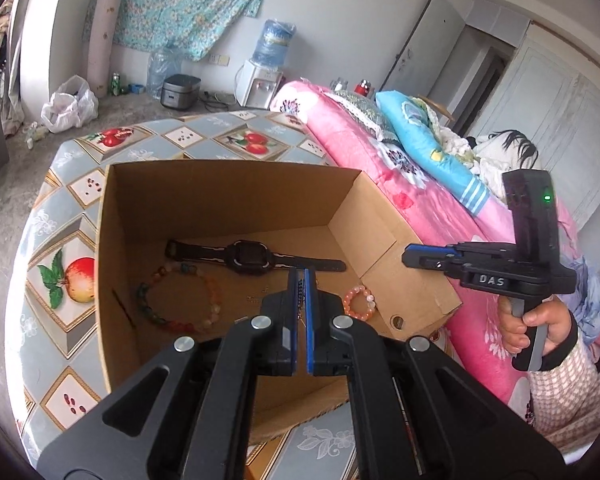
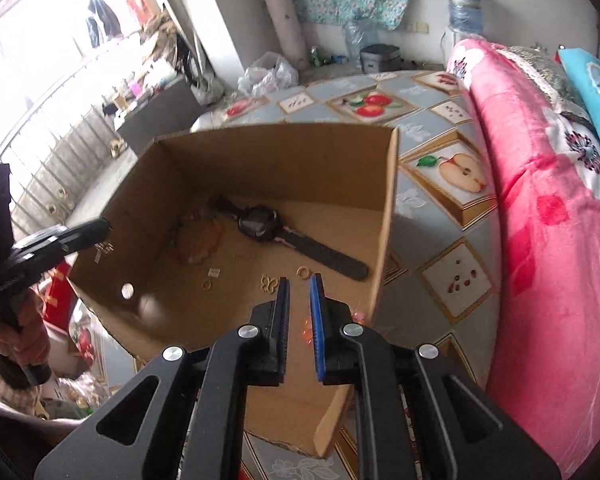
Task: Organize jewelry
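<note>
Left wrist view shows the left claw (image 1: 301,280) pinched on a thin chain (image 1: 300,294), above the cardboard box (image 1: 228,196) on the fruit-patterned surface (image 1: 60,216). Inside lie a black watch (image 1: 250,258), a multicoloured bead bracelet (image 1: 180,300) and, toward the box's right wall, a pink bead bracelet (image 1: 358,300). The chain is slight, so it may snag on the pads at release or fall across the bracelets and tangle. Right wrist view adds small gold rings (image 2: 302,272) and a butterfly charm (image 2: 269,284) on the box floor. There the right claw (image 2: 299,292) stands narrowly parted and empty over the box's near edge.
</note>
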Available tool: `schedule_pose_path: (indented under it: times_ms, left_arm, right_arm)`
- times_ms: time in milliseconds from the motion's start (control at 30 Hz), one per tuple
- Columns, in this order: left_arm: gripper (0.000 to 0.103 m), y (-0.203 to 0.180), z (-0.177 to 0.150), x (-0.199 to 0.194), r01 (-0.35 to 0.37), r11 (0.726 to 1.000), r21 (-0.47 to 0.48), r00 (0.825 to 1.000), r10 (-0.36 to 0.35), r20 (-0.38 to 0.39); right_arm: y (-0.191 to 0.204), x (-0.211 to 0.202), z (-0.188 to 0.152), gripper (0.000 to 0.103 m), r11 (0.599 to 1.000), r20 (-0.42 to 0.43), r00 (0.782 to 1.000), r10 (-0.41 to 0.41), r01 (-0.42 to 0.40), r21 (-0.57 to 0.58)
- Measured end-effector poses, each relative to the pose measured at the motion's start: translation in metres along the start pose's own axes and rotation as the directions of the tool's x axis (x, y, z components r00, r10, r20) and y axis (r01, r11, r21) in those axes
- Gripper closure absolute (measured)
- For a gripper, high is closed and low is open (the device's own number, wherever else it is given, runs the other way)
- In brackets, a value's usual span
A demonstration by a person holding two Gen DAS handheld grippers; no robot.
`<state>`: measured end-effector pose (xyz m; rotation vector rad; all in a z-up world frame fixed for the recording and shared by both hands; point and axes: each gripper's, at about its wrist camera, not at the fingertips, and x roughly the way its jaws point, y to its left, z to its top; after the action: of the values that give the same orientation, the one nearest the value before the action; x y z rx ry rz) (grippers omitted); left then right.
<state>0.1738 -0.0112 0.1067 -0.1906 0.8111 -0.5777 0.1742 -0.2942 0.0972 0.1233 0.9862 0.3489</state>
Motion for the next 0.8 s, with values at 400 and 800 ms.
schedule_pose_path:
  times_ms: [400,800]
  left_arm:
    - [0.071,0.001,0.01,0.08,-0.007,0.995,-0.095,0.959,-0.02,-0.282]
    - [0.034,0.023,0.009,-0.016,-0.07,0.991,-0.113,0.997,0.071,0.004]
  right_arm:
    - [-0.03,-0.023,-0.007,0.079,0.993,0.11,0.994,0.008,-0.022,0.12]
    - [-0.056,-0.034,-0.022,0.06,0.968,0.178,0.984,0.012,-0.056,0.244]
